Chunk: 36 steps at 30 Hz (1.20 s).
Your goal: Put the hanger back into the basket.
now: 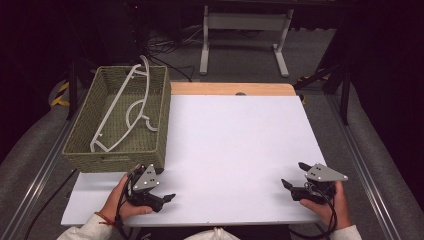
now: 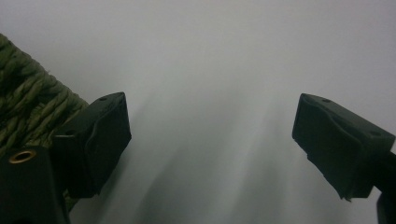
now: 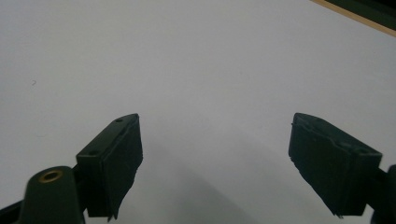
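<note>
hanger point(image 1: 121, 107): white, lying inside green woven basket point(image 1: 80, 150) at far left, long axis running near-left to far-right, hook end poking over far rim
L gripper point(image 1: 161, 192): resting just near basket's near-right corner, jaws gaping wide, empty; closer arm, hanger lying far-left of it
R gripper point(image 1: 296, 180): sitting near right on white board point(image 1: 240, 145), jaws wide too, empty, well apart from basket

lab-like recording space: white board point(image 1: 240, 150) on table, dark surround, floor cables point(image 1: 165, 47).
</note>
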{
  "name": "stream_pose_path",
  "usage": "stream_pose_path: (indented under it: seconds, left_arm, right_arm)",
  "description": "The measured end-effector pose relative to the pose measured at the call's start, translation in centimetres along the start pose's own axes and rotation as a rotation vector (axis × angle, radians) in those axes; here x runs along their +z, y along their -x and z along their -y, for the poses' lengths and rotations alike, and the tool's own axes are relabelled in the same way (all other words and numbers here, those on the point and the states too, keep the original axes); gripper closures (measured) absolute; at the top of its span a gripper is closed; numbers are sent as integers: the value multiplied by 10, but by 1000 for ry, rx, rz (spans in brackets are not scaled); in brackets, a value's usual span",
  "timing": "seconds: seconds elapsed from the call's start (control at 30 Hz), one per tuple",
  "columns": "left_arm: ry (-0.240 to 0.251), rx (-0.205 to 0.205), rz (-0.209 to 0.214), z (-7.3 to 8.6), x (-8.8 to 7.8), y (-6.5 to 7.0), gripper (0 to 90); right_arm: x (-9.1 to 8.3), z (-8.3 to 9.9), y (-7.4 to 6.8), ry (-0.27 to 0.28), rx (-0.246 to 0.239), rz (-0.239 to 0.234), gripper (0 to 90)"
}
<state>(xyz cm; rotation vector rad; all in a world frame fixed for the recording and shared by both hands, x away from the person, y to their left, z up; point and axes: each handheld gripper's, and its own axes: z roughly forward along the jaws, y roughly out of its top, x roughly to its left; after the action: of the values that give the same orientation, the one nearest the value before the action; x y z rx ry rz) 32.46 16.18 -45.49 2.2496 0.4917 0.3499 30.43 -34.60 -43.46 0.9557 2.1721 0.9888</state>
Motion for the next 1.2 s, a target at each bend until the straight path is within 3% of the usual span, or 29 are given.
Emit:
stream_pose_path:
  seconds: [0.5, 1.2]
  left_arm:
    - [15, -10, 7, 0, -3, -2, 107]
    - [-27, 5, 17, -2, 6, -4, 111]
  right_arm:
    - [0, -2, -6, -6, -22, 1, 179]
    - [5, -1, -7, -12, -40, -17, 176]
